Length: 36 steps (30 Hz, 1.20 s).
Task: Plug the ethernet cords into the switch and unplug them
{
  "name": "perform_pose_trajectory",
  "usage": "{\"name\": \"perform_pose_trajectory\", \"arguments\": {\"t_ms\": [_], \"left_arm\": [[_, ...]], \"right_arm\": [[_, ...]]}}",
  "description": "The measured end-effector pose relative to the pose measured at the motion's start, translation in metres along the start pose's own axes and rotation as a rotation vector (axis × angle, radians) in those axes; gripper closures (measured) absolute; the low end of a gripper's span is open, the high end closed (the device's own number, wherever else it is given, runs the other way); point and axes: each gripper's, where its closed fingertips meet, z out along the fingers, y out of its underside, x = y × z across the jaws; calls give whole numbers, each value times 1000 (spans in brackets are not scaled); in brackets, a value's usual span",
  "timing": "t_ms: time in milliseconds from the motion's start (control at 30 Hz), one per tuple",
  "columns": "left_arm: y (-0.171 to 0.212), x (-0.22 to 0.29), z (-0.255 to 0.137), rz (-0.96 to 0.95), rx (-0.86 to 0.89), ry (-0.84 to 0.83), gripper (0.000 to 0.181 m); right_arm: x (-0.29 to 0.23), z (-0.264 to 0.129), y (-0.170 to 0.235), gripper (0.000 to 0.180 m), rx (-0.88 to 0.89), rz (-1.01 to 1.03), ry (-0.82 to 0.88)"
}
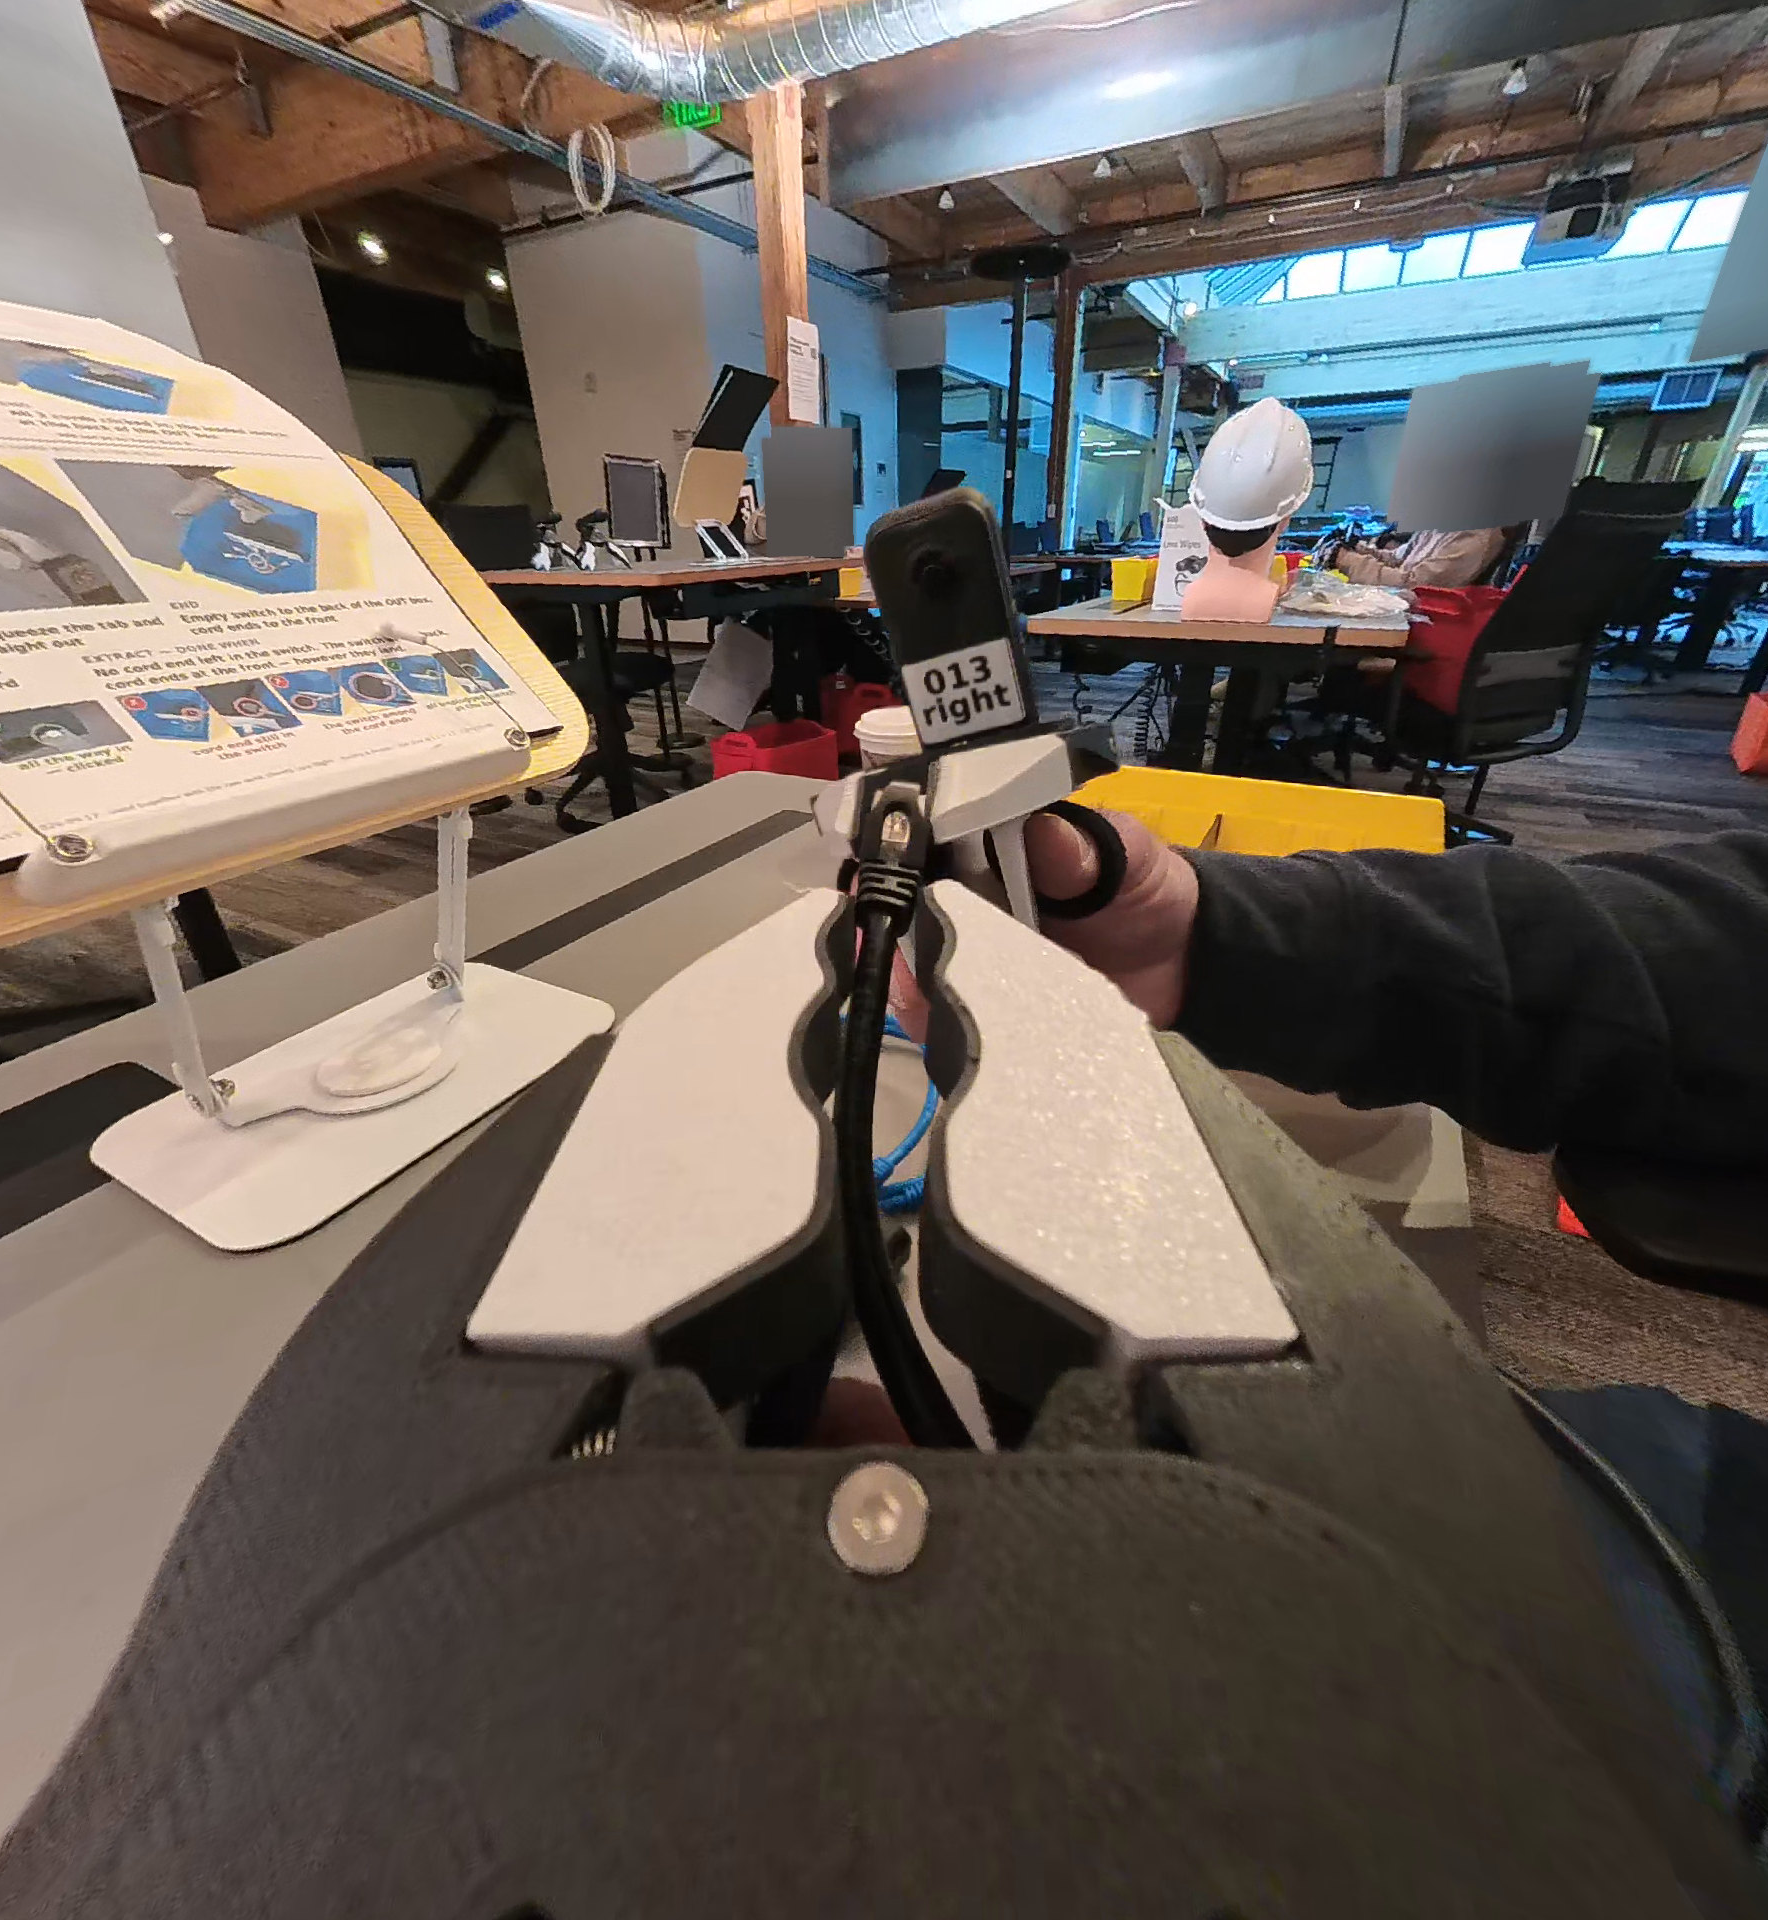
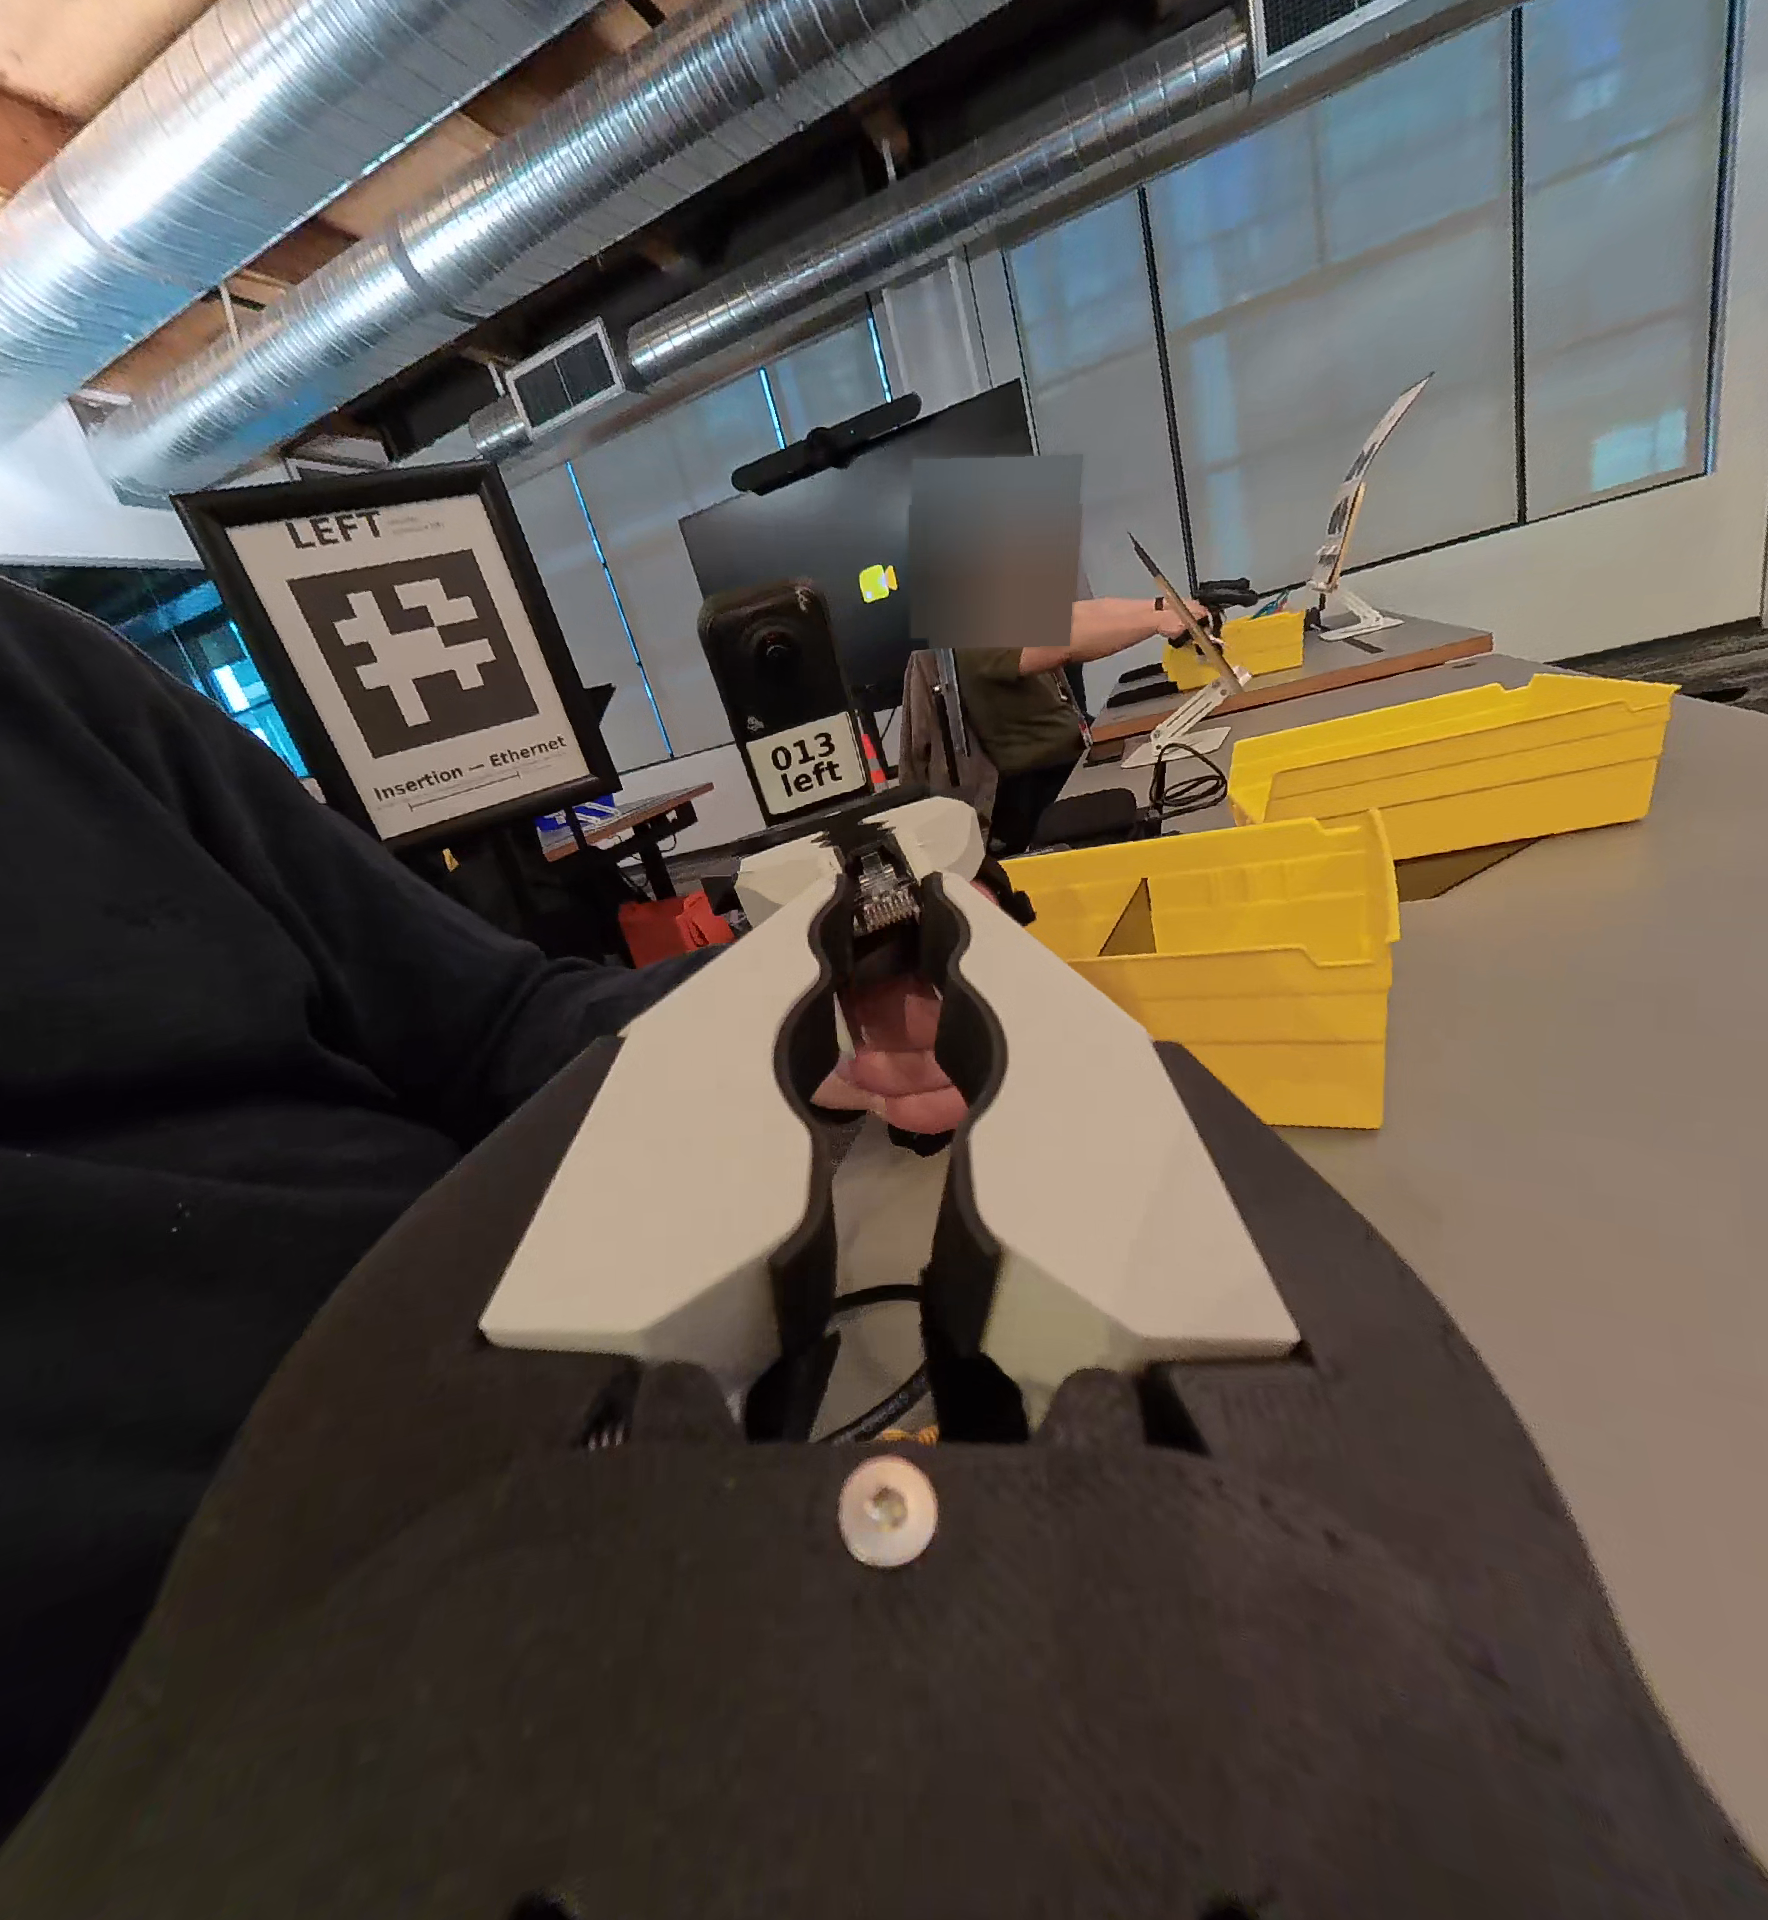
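The left tool and the right tool meet tip to tip above the grey worktop, both on one black cord; in the left wrist view the cord rises from the bottom of the gap between the white fingers to their tips at frame centre, where the ribbed boot sits pinched between them, so the left tool is closed on the cord; just beyond, the right tool clamps the clear plug at the cord's end, a hand with a dark sleeve behind it on the right; a bit of blue cord shows through the gap, lower down, but where it lies I cannot tell; a stand with an instruction sheet fills the left of that frame, and a yellow bin sits past the hand at centre right; a white hard hat on a dummy head stands on a far desk, upper right; in the right wrist view the plug is held between the tips of the right tool at frame centre, contacts facing the camera, jaws closed on it; the left tool shows just behind, touching or nearly so; two yellow bins lie on the worktop to the right, a framed sign stands at left, and a person works at a far desk, centre right.
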Motion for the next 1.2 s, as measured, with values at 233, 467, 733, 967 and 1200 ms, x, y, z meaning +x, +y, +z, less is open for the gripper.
{"name": "perform_pose_trajectory", "arguments": {"t_ms": [233, 467, 733, 967, 1200], "left_arm": [[6, 1, 3, -33, -75, 17, 171], [19, -1, 5, -113, -155, 40, 171], [26, -2, 3, -152, -221, 75, 171], [33, 0, 2, -175, -301, 114, 171], [31, 4, 1, -167, -300, 152, 171]], "right_arm": [[2, -5, 6, 169, -37, -23, 10], [8, -10, 14, 165, -169, -110, 105], [12, -21, 17, 159, -330, -249, 202], [15, -17, 27, 156, -426, -317, 234], [6, -13, 29, 168, -408, -273, 153]]}}
